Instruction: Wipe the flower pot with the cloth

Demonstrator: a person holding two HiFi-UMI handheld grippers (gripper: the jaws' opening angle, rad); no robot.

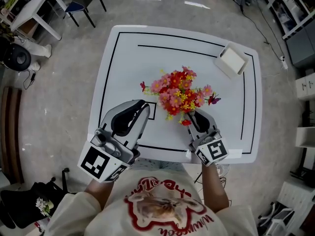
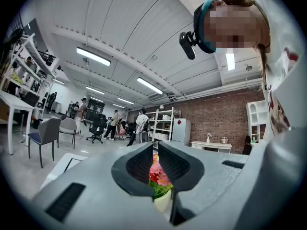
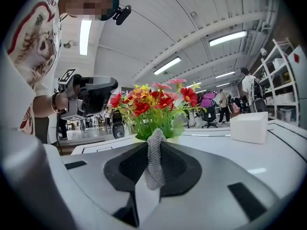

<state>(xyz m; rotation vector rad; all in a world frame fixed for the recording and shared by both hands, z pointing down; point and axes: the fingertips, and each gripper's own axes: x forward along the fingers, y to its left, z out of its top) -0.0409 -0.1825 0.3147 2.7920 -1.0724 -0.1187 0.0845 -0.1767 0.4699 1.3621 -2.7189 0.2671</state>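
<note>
The right tongs [image 3: 154, 145] clamp the grey cloth [image 3: 152, 171] near the flower pot [image 2: 162, 201]; the left tongs [image 1: 143, 107], pressed together and empty, hover left of it.

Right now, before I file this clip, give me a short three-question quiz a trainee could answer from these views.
1. True or false: the right gripper is shut on a grey cloth.
2. Where does the white box stand relative to the flower pot? A) between the pot and the person; B) beyond the pot, toward the far right corner of the white table; C) on the floor.
3. Fill in: the left gripper holds nothing and its jaws are ____.

Key: 1 true; 2 B; 3 shut.
</note>
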